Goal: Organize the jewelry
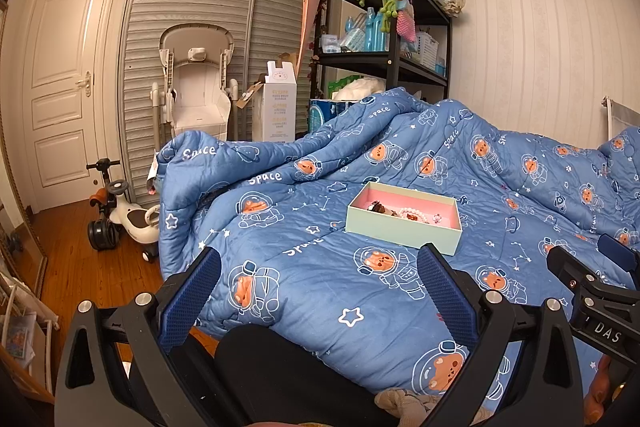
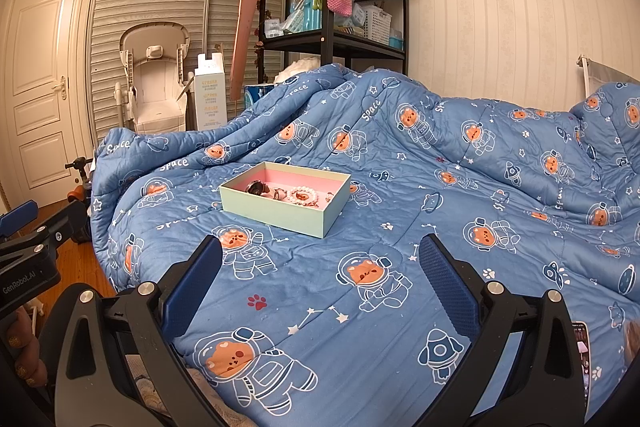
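A pale green box [image 1: 402, 231] [image 2: 280, 213] with a pink lining sits on the blue quilt. Inside it lie a dark watch [image 2: 256, 187], a pearl bracelet [image 2: 303, 194] [image 1: 411, 214] and a few smaller pieces. My left gripper [image 1: 320, 259] hovers open over the quilt, short of the box and a little to its left. My right gripper [image 2: 320, 247] is open too, held in front of the box with nothing between its fingers. Each gripper shows at the edge of the other's view: the right gripper [image 1: 592, 279] and the left gripper [image 2: 28, 227].
The blue space-print quilt [image 2: 440, 187] covers the bed and bunches into a ridge behind the box. A black shelf unit [image 1: 396, 39] stands at the back wall. A child's ride-on toy [image 1: 124, 215] and a high chair [image 1: 196, 87] stand on the wooden floor at the left. A phone [image 2: 582, 351] lies at the lower right.
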The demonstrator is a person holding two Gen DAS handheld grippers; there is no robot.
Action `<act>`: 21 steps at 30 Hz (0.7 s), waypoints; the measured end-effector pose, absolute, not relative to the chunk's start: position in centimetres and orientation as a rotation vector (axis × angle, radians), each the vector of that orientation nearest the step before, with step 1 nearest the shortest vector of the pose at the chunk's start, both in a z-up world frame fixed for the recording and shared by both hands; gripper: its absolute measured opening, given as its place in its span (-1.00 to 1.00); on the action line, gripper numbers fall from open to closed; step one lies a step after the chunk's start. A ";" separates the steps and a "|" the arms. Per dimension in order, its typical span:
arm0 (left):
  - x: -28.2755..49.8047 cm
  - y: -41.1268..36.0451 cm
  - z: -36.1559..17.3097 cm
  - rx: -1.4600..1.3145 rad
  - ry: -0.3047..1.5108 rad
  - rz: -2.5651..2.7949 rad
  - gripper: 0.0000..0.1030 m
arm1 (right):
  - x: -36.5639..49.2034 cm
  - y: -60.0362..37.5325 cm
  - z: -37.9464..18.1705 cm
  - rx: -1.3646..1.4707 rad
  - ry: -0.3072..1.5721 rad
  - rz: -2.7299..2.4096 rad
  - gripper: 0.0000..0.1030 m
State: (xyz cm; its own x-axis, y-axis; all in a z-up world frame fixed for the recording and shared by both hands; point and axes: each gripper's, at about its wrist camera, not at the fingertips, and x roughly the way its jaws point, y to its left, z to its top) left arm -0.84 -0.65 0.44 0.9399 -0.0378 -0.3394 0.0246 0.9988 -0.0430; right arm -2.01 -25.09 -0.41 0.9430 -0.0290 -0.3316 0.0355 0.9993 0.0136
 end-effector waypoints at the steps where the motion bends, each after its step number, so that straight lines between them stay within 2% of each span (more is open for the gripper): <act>1: -0.9 -0.6 0.4 -0.038 0.346 -0.031 0.88 | -2.0 -25.1 -0.4 0.019 0.338 -0.033 0.88; 21: -1.0 -0.9 0.2 -0.045 0.336 -0.038 0.88 | -1.9 -25.0 -0.4 0.019 0.339 -0.032 0.88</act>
State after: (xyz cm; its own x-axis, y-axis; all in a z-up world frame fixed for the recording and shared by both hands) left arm -0.99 -0.89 0.20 0.9435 -0.0443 -0.3285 0.0293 0.9983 -0.0504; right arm -1.88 -24.98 -0.41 0.9427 -0.0285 -0.3323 0.0348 0.9993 0.0131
